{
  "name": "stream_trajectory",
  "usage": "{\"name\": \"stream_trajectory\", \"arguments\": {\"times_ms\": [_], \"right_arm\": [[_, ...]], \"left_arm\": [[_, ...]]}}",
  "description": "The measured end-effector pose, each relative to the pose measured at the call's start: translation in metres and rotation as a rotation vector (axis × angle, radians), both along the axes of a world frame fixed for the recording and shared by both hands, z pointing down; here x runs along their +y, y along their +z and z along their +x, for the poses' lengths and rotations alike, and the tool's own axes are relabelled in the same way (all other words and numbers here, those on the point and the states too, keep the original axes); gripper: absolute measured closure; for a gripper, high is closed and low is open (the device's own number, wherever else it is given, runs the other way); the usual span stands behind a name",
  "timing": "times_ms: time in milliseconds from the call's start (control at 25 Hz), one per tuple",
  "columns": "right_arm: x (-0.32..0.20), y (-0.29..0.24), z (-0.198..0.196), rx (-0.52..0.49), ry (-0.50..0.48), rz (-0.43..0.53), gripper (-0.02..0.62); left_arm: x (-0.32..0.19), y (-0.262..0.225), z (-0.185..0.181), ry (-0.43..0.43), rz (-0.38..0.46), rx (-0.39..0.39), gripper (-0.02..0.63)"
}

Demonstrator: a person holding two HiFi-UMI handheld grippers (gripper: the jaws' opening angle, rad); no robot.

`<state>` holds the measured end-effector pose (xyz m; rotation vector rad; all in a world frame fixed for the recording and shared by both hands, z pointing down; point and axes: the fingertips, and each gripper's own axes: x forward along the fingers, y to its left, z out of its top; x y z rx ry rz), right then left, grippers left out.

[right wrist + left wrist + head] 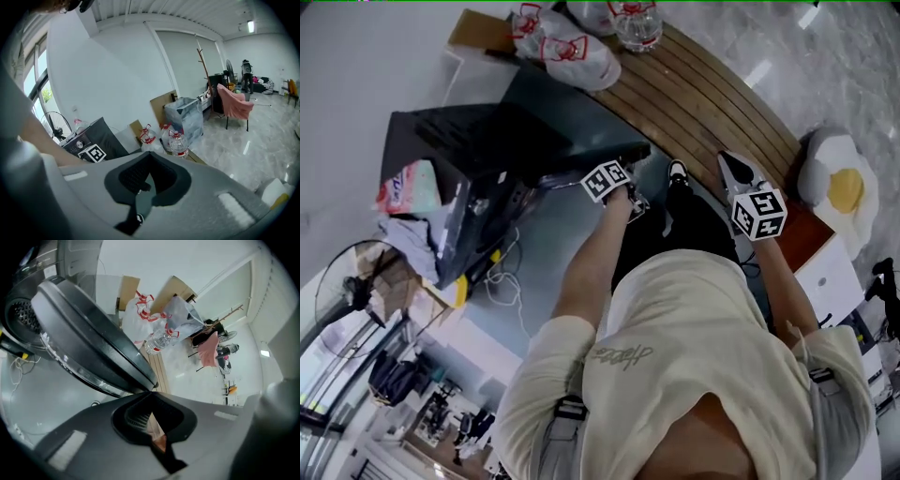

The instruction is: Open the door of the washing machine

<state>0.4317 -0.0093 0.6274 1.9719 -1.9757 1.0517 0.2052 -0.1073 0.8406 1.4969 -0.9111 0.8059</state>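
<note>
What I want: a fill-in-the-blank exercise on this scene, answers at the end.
1. The washing machine's door stands ___.
2. The right gripper holds ___.
3. On the wooden bench stands a clear water ___.
4. The floor cushion looks like a fried ___.
Answers: open; nothing; bottle; egg.
</note>
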Motion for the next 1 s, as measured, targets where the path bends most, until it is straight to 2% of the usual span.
{"name": "stream_trajectory", "arguments": {"times_ms": [160,240,400,640,840,1000], "right_arm": [[-0.015,0.002,0.002,-0.011,-0.031,-0.005,0.594],[-0.019,0.003,0.004,-0.018,-0.036,-0.008,0.594],[-0.022,0.002,0.011,-0.021,-0.056,-0.017,0.594],[-0.024,0.014,0.023,-0.033,-0.059,-0.048,0.594],[-0.026,0.019,0.024,-0.043,-0.074,-0.06,0.594],[-0.031,0.017,0.021,-0.049,-0.093,-0.052,0.594]], "left_arm": [[-0.029,-0.005,0.007,0.138,0.055,-0.028,0.589],[-0.043,-0.008,0.009,0.17,0.077,-0.029,0.589],[-0.07,-0.015,0.015,0.181,0.11,-0.017,0.589],[-0.107,-0.025,0.011,0.174,0.18,-0.058,0.589],[-0.107,-0.027,0.012,0.238,0.175,-0.071,0.589],[-0.099,-0.029,0.01,0.256,0.184,-0.076,0.589]]}}
